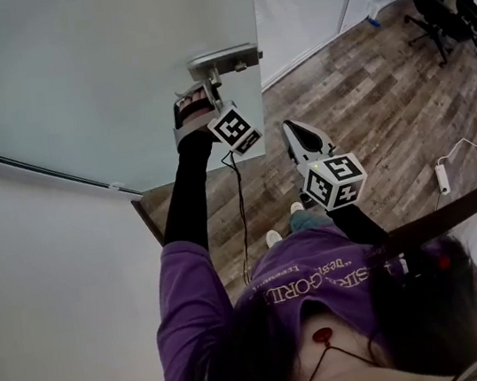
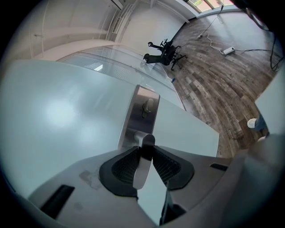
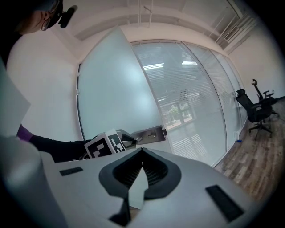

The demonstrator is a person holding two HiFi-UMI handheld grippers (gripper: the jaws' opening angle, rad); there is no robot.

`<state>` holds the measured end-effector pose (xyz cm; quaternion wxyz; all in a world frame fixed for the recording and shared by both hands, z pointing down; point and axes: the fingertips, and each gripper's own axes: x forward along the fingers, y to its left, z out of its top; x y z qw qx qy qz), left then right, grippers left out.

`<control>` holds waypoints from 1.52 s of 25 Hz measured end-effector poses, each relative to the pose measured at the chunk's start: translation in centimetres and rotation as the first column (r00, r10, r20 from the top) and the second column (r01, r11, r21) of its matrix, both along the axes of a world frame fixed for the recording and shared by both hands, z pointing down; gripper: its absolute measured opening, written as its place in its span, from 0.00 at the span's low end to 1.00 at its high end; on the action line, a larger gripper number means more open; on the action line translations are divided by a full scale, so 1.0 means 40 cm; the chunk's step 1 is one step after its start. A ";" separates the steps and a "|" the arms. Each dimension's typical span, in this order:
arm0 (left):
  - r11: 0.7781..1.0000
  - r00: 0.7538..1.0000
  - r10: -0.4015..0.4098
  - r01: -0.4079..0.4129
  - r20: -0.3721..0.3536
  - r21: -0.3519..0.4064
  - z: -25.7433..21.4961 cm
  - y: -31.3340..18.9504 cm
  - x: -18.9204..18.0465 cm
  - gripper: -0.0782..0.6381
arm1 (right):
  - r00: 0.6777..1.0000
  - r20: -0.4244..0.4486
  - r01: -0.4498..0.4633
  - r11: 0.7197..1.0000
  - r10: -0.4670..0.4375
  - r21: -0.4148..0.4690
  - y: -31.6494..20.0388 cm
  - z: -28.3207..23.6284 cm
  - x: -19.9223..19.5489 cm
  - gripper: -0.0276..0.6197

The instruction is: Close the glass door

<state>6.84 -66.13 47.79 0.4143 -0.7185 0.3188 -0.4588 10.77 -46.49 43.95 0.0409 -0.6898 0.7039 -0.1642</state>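
Right now the left gripper (image 2: 146, 149) is clamped on the door handle (image 2: 140, 167). The metal lever runs straight between its two dark ribbed pads, which press on it from both sides. Just ahead of the jaw tips the lever joins a steel lock plate (image 2: 141, 111) set at the free edge of the glass door (image 2: 67, 116). The frosted pane fills everything ahead and to the left of this gripper. To its right the door's edge ends and wooden floor (image 2: 222, 75) shows beyond it, so the door stands open. Far ahead, past that edge, is a black office chair (image 2: 164, 53).

The right gripper (image 3: 142, 150) holds nothing. Its jaws are closed with the tips meeting, and only a narrow slit shows lower down between the pads. It hangs in the air to the right of the left gripper, well apart from the door, and points toward the pane. From it, the left gripper and the handle lie ahead and slightly left. A glass wall (image 3: 191, 98) with blinds behind it lies ahead to the right. A white power strip (image 1: 441, 175) lies on the floor off to its right.
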 end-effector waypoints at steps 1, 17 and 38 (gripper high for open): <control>1.000 1.000 -0.005 0.004 -0.008 -0.011 -0.004 -0.002 0.008 0.26 | 1.000 0.001 0.003 1.000 -0.003 0.006 -0.008 -0.010 0.012 0.02; 0.996 0.996 -0.089 0.089 -0.008 -0.025 0.003 -0.068 0.035 0.26 | 0.997 0.020 0.074 0.997 -0.075 0.008 -0.074 -0.001 0.109 0.02; 0.983 0.984 -0.180 0.180 0.009 -0.039 0.006 -0.191 0.064 0.26 | 0.990 0.044 0.133 0.991 -0.132 -0.017 -0.163 0.022 0.205 0.02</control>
